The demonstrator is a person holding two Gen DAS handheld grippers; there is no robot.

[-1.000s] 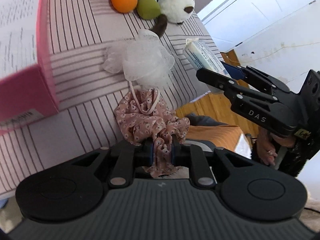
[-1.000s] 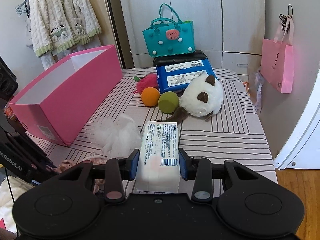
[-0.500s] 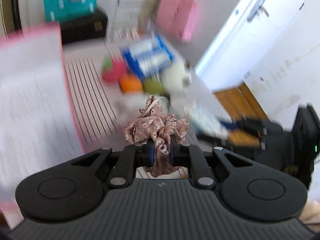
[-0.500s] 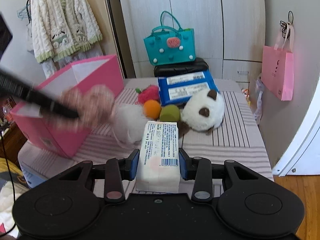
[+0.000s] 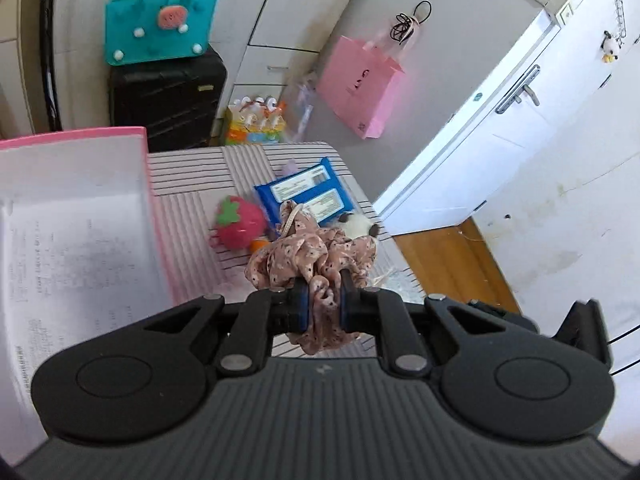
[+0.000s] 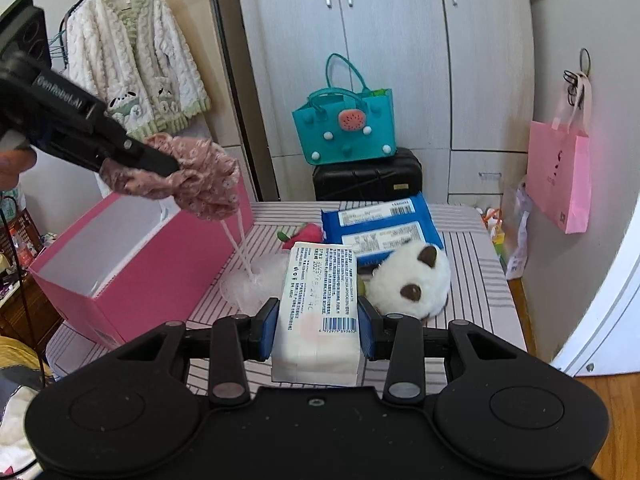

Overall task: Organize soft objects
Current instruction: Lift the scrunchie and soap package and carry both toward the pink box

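My left gripper [image 5: 322, 300] is shut on a pink floral scrunchie [image 5: 312, 264] and holds it in the air. In the right wrist view this left gripper [image 6: 160, 166] and the scrunchie [image 6: 200, 176] hang over the far end of the open pink box [image 6: 132, 256]. A pale cord runs from the scrunchie down to a white mesh pouf [image 6: 252, 284] on the striped table [image 6: 472, 248]. My right gripper [image 6: 318, 320] is shut on a white tissue pack [image 6: 320, 308], held above the table's near side. Behind it lie a white plush toy [image 6: 408, 284], a blue pack [image 6: 384, 224] and a strawberry plush [image 5: 240, 226].
A teal bag [image 6: 344, 128] sits on a black suitcase [image 6: 368, 176] behind the table. A pink paper bag [image 6: 560, 176] hangs on the right wall, and a fluffy cardigan [image 6: 136, 64] hangs at back left. A white door [image 5: 500, 128] and wooden floor lie to the right.
The left gripper has lifted the scrunchie off the table and tilted up towards the pink box, with the pouf's cord trailing from it. The right gripper has risen slightly with the tissue pack.
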